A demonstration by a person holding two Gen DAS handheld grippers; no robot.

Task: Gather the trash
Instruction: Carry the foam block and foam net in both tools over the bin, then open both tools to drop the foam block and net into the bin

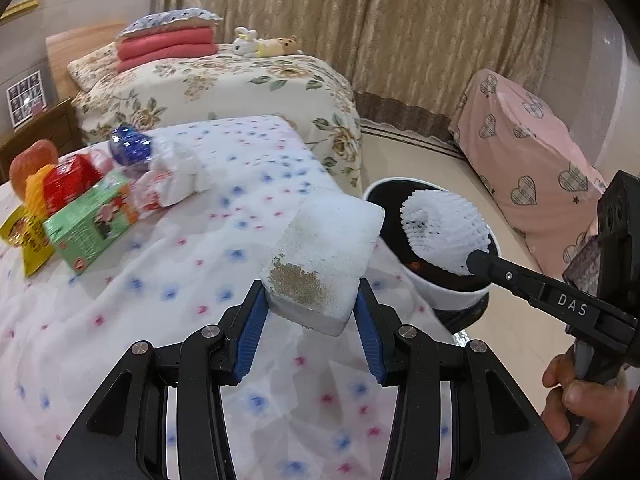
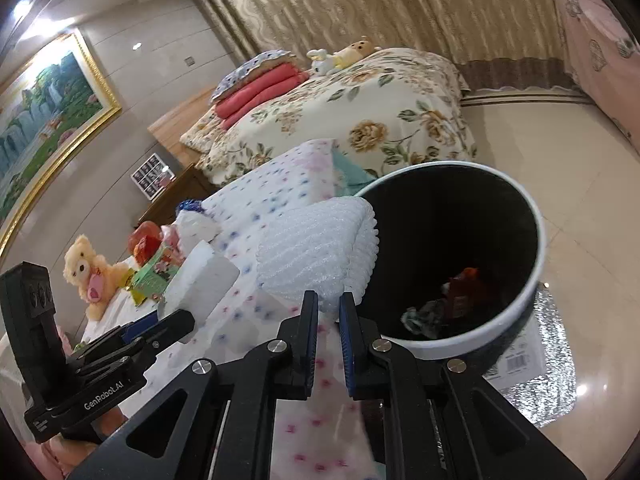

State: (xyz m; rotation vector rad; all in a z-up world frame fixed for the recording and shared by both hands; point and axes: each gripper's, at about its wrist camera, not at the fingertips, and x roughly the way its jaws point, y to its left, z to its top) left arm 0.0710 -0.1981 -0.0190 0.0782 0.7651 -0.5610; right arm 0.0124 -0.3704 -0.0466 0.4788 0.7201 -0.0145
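My left gripper (image 1: pixel 311 300) is shut on a white foam block (image 1: pixel 324 256) with a brown speckled patch, held above the dotted table cover (image 1: pixel 180 300). My right gripper (image 2: pixel 329 300) is shut on a white foam fruit net (image 2: pixel 316 256), held at the near rim of the trash bin (image 2: pixel 536 264). In the left wrist view the fruit net (image 1: pixel 444 232) hangs over the bin (image 1: pixel 456 296), pinched by the right gripper (image 1: pixel 474 264). The foam block (image 2: pixel 200 276) and the left gripper (image 2: pixel 176 322) also show in the right wrist view. The dark bin holds some wrappers.
A pile of packaging sits at the table's left: a green carton (image 1: pixel 90 224), red and yellow wrappers (image 1: pixel 60 188), a blue-capped bag (image 1: pixel 132 146). A plush bear (image 2: pixel 90 270) sits beyond it. A floral bed (image 1: pixel 224 84) stands behind. A person's hand (image 1: pixel 580 396) grips the right tool.
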